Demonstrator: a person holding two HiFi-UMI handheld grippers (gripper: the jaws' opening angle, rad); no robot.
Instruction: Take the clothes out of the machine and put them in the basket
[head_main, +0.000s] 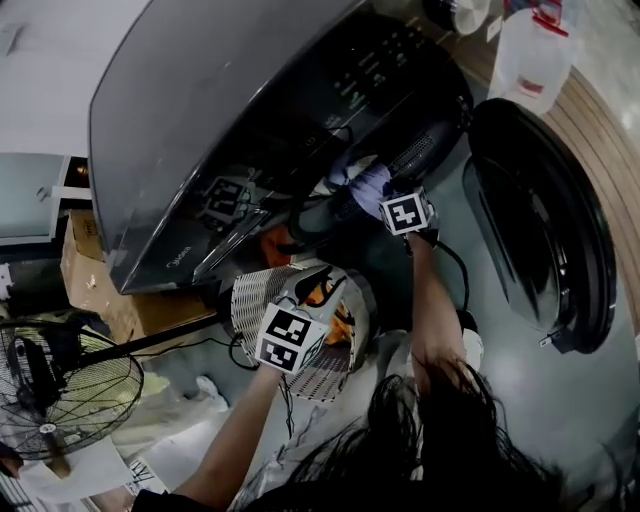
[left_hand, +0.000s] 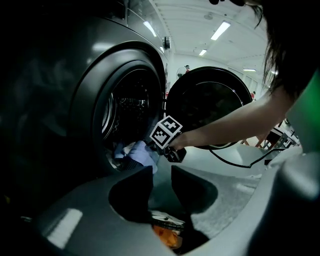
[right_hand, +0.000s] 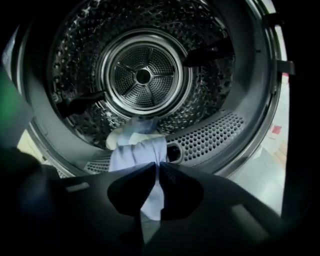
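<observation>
The dark grey washing machine has its round door swung open to the right. At the mouth of the drum, my right gripper is shut on a pale blue cloth. The cloth trails back over the drum's lip, with a white piece behind it. In the head view the same cloth bunches in front of the right gripper. My left gripper is open and holds nothing. It hangs over the white perforated basket, which has an orange garment in it.
A standing fan and a cardboard box are on the left of the machine. A white jug stands on the floor at the far right. A black cable hangs from the right gripper.
</observation>
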